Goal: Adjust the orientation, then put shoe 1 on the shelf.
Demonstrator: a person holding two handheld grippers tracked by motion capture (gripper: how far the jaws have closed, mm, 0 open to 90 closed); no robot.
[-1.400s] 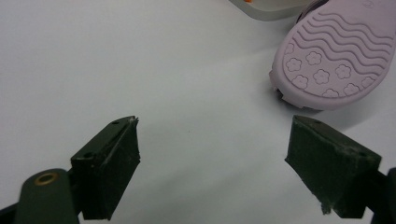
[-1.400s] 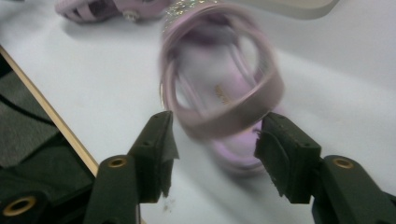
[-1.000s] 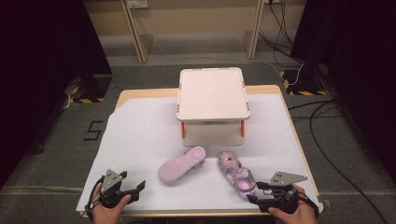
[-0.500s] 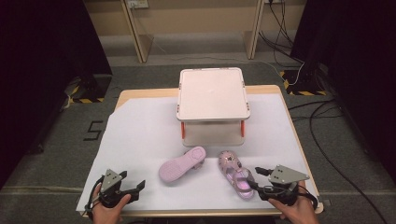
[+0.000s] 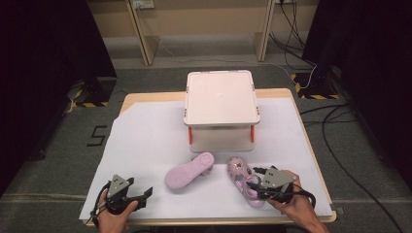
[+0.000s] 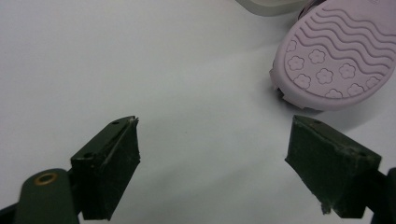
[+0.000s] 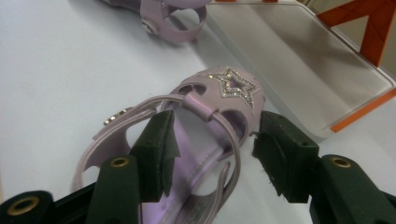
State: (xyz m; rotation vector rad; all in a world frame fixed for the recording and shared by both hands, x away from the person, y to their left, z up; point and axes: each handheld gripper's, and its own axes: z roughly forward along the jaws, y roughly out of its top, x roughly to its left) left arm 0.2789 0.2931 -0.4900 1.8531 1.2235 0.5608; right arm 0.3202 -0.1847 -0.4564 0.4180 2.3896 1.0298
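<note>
Two lilac sandals lie on the white sheet in front of a shelf. One sandal [image 5: 189, 171] [image 6: 331, 60] is flipped sole up. The other sandal [image 5: 241, 177] [image 7: 219, 93] is upright, with a glitter star on its toe band. My right gripper [image 5: 255, 185] [image 7: 215, 135] reaches over that sandal's heel end. Its jaws have just been closing, one inside the sandal on the insole, the other outside, with the thin strap between them and a gap still showing. My left gripper [image 5: 144, 197] [image 6: 212, 144] rests open on bare sheet, left of the upturned sandal.
A white two-level shelf [image 5: 221, 99] [image 7: 289, 56] with orange legs stands at the table's middle, just behind the sandals. The white sheet [image 5: 145, 141] covers most of the tabletop. Cables run over the floor at the right.
My right gripper has moved left along the table's front edge onto the upright sandal, and its jaws now straddle the strap. The left gripper and both sandals have stayed put.
</note>
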